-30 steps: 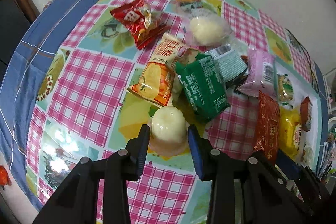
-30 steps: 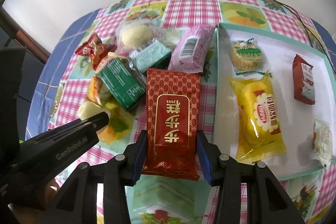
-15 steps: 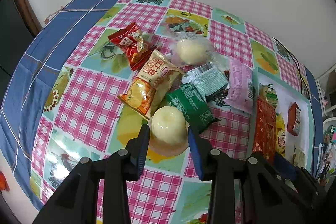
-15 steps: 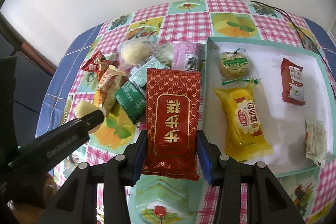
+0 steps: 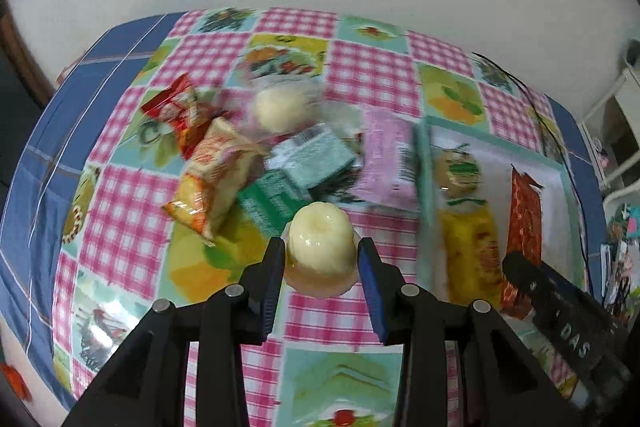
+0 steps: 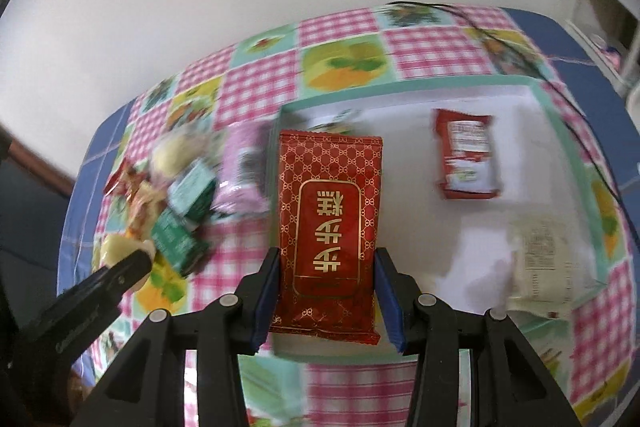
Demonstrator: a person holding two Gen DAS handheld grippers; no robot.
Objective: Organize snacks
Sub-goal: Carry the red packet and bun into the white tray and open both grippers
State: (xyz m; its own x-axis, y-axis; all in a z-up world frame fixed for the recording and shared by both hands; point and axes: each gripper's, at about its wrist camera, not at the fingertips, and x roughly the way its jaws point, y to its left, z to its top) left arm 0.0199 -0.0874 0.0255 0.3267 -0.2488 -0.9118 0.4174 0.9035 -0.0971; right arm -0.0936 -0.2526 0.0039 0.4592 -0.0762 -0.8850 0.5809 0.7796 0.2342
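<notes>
My left gripper (image 5: 322,257) is shut on a pale yellow jelly cup (image 5: 321,247) and holds it above the checked tablecloth, left of the white tray (image 5: 423,187). My right gripper (image 6: 326,265) is shut on a flat red packet with gold characters (image 6: 328,211) and holds it over the tray's left part (image 6: 400,99). The red packet also shows at the right in the left wrist view (image 5: 524,227). The left gripper with the cup shows at the lower left in the right wrist view (image 6: 120,259).
A pile of loose snacks lies left of the tray: an orange packet (image 5: 212,179), green packets (image 5: 288,179), a pink packet (image 5: 386,159), a red packet (image 5: 176,107), a round bun (image 5: 280,107). The tray holds a yellow packet (image 5: 472,251), a small red packet (image 6: 468,155), a pale packet (image 6: 548,255).
Both grippers have risen and moved right toward the tray with their snacks. The red packet went from above the tablecloth to above the tray. The jelly cup was lifted off the table.
</notes>
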